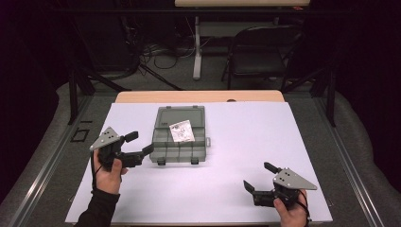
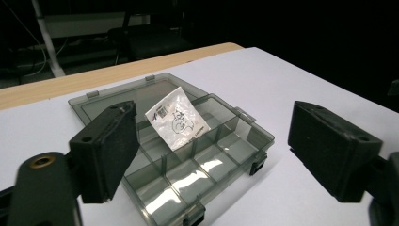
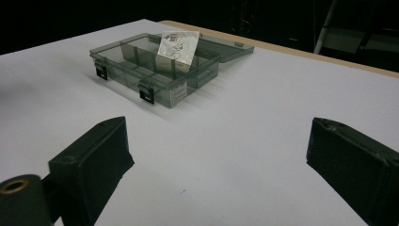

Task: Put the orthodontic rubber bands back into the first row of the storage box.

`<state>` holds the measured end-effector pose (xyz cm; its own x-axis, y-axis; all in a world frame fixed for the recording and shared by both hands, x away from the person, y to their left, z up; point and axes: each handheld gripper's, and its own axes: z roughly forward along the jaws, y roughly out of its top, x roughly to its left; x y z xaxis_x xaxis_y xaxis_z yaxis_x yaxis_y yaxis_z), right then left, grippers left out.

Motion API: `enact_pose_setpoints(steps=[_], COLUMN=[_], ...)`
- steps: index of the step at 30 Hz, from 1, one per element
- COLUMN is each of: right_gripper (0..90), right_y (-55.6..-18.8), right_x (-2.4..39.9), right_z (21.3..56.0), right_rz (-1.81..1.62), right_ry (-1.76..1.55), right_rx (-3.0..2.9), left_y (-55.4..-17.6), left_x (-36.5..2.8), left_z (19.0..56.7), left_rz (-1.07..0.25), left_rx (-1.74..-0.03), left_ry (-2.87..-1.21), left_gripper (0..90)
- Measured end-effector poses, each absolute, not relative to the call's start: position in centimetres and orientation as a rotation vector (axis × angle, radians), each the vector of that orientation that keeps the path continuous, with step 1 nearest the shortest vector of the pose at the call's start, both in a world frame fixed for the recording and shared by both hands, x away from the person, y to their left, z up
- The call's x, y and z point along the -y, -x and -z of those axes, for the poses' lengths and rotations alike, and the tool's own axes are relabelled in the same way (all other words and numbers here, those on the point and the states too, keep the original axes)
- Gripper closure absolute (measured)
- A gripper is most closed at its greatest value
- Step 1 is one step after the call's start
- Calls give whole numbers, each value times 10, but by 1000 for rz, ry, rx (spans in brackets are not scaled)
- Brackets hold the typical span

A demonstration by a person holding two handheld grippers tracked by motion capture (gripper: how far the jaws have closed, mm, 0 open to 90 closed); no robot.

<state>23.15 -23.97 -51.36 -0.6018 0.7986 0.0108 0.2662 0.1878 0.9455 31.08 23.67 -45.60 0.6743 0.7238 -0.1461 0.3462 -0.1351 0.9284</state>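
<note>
Left gripper (image 1: 138, 143): my jaws stand wide apart with nothing between them.
Box (image 1: 179, 135): the open compartment box sits just ahead of my left gripper, close off its tips.
Packet (image 1: 182, 131): a small white packet leans tilted inside the box (its print is too small to read).
Right gripper (image 1: 257, 176): released, well apart from the box.
Right gripper view: shows the box's front latches (image 3: 147, 96) face on.

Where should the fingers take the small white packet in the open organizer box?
Probably by its raised upper edge, coming from above: the white packet leans tilted on the dividers of the organizer box, so that edge stands free, and the open left gripper is nearest.
</note>
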Motion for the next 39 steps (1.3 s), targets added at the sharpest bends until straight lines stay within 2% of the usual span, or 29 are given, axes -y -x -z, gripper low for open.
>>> enact_pose_setpoints(steps=[8,13,20,39], right_gripper=[60,60,60,60], right_y=[-231,-231,-231,-233], right_x=[239,239,240,242], right_z=[514,513,514,514], right_rz=[-1420,-1414,-1416,-1386], right_ry=[-994,-991,-994,-1008], right_rx=[-1967,-1976,-1971,-1993], left_y=[-289,-278,-268,-273], left_x=[-241,-241,-247,-261], left_z=[467,479,492,511], left_rz=[-418,-423,-415,-470], left_rx=[-870,-863,-870,-923], left_ry=[-1732,-1763,-1766,-1797], left_gripper=[151,82,79,79])
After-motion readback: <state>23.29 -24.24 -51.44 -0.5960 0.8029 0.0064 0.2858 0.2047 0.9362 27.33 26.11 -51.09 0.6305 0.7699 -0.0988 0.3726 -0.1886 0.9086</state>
